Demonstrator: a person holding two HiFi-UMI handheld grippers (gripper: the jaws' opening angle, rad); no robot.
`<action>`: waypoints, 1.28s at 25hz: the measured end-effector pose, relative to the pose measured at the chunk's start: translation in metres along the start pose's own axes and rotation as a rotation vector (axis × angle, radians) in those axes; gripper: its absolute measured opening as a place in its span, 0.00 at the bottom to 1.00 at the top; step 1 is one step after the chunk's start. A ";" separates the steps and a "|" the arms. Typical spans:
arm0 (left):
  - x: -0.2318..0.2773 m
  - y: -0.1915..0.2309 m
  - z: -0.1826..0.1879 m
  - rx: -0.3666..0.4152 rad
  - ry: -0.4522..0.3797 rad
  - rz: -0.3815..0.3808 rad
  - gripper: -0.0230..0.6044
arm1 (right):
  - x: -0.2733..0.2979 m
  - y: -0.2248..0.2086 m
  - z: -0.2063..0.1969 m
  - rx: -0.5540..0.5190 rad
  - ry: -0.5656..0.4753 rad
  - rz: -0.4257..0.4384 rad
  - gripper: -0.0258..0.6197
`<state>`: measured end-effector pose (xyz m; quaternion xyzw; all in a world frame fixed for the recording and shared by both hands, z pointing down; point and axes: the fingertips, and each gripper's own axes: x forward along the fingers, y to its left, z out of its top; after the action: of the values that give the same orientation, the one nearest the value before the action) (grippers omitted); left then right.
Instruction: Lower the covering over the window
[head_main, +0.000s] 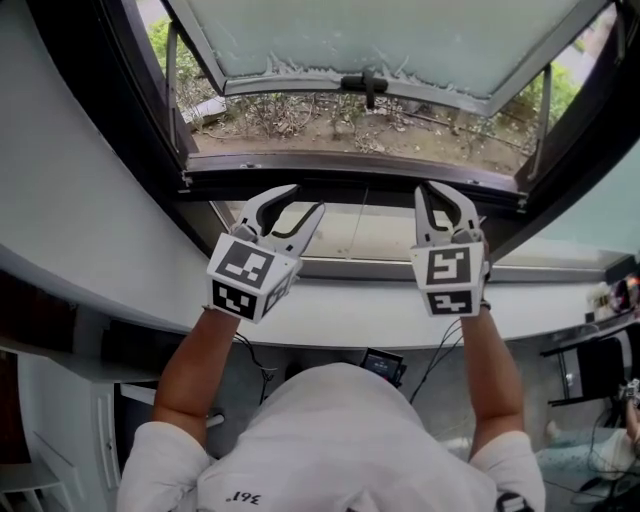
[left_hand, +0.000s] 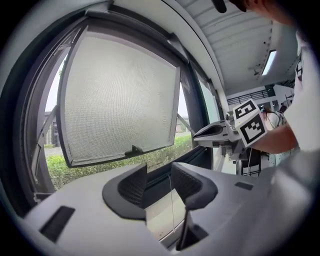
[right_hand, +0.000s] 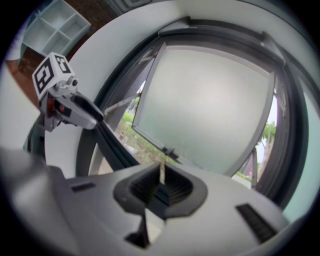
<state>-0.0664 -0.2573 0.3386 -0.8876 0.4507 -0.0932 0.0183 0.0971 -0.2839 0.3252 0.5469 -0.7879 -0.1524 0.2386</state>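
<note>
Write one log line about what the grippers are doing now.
left gripper: open | right gripper: shut | cord: hangs between grippers, ungripped | window: open

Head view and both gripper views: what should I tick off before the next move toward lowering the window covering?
1. Left claw open: ok, jaws apart, nothing pinched.
2. Cord lined up with the left claw: ok, it shows through the gap in the left gripper view.
3. Cord gripped: not ok, neither claw pinches it.
4. Right claw ready to take the cord: not ok, jaws shut.
5. Height of the covering: cannot tell, it is out of view.
</note>
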 end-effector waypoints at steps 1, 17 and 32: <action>-0.002 -0.001 0.002 -0.008 -0.009 0.001 0.30 | -0.002 0.000 0.003 0.011 -0.007 0.001 0.10; -0.034 -0.003 -0.003 -0.218 -0.084 -0.013 0.30 | -0.022 0.001 0.001 0.234 -0.037 0.000 0.10; -0.053 -0.023 -0.047 -0.382 -0.087 -0.079 0.28 | -0.037 0.033 -0.033 0.408 -0.058 0.034 0.10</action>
<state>-0.0872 -0.1983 0.3794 -0.8952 0.4237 0.0315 -0.1346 0.0996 -0.2373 0.3622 0.5659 -0.8181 -0.0011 0.1027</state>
